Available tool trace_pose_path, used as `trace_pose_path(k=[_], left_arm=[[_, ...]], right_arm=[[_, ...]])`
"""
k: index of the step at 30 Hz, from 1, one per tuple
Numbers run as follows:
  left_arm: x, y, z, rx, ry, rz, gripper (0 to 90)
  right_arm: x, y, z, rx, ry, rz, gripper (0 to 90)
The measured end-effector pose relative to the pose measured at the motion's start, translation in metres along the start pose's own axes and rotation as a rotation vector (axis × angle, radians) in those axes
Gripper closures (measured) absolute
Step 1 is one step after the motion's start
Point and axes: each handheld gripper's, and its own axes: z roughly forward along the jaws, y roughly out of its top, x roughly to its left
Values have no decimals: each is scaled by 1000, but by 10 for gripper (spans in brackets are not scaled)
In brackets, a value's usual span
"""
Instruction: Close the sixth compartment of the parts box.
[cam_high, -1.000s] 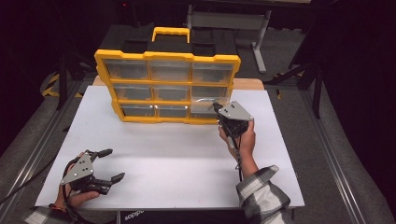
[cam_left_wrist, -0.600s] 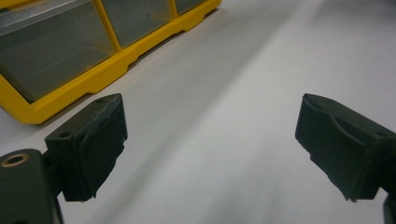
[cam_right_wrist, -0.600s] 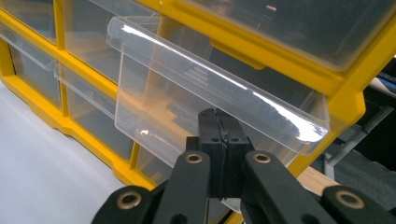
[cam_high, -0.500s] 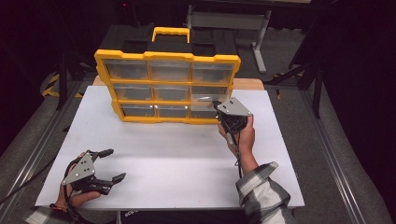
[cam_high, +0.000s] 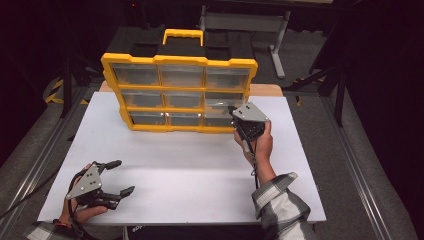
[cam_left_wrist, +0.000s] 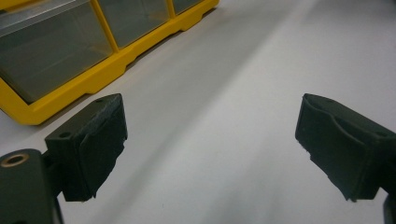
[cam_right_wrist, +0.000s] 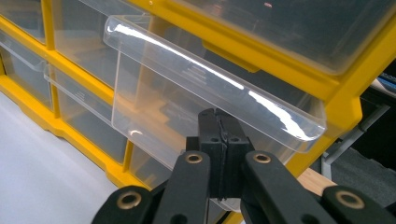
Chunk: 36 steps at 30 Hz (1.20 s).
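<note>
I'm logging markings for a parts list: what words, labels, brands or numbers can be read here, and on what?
None can be read.
Drawer: faint embossed lines on its clear front, too blurred to read.
Table: pale lettering on its near edge, too small to read.
Organizer: no label visible.

A workshop or lab recording space: a white-topped table (cam_high: 200, 170) stands amid dark surroundings, with black stand legs (cam_high: 330, 80) and a grey metal bench frame (cam_high: 245, 22) behind it.
</note>
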Motion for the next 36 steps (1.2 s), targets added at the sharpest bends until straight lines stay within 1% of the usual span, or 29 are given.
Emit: trace_pose_path(k=[12, 15, 22, 26, 30, 36], left_arm=[[0, 0, 1, 2, -4, -1, 101], [0, 0, 1, 2, -5, -1, 101], [0, 0, 1, 3, -7, 0, 101], [0, 0, 1, 2, -6, -1, 101], [0, 0, 1, 2, -6, -1, 101], [0, 0, 1, 1, -6, -3, 101]], right_arm=[[-5, -2, 7, 21, -8, 5, 900], [-7, -2, 9, 27, -7, 14, 900], [-7, -2, 15, 39, -8, 16, 900], [-8, -1, 17, 40, -8, 25, 900], [-8, 0, 18, 42, -14, 20, 900], [-9, -1, 21, 43, -18, 26, 900]])
